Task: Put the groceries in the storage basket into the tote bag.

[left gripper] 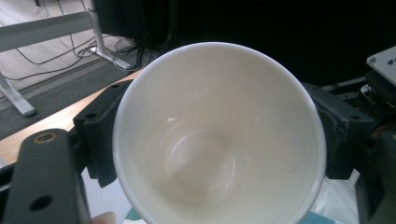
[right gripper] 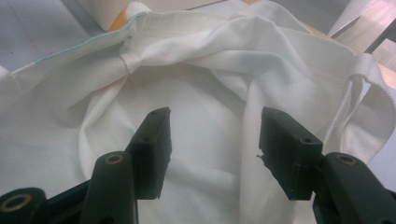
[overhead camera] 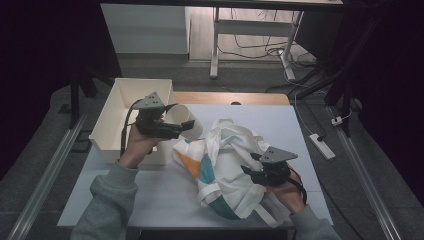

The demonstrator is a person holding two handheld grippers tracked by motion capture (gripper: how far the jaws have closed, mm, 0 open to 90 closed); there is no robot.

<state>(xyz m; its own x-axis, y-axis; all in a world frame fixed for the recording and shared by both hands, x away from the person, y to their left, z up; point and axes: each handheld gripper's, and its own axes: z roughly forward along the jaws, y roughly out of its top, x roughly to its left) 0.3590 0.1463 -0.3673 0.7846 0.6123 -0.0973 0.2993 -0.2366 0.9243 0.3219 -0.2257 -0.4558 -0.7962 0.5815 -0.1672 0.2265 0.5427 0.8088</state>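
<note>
Cup [left gripper: 219,135] clamped in L gripper [overhead camera: 176,131] fingers, held just left of tote bag [overhead camera: 225,165], prob. for loading into it; R gripper [right gripper: 215,149] fingers apart, at bag mouth on worktop [overhead camera: 150,195], gripping nothing.

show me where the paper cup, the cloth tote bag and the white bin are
paper cup [left gripper: 210,154]: left gripper view, on its inner wall near the bottom.
cloth tote bag [overhead camera: 225,165]: high view, on the white cloth in its middle.
white bin [overhead camera: 107,117]: high view, on its left wall.
</note>
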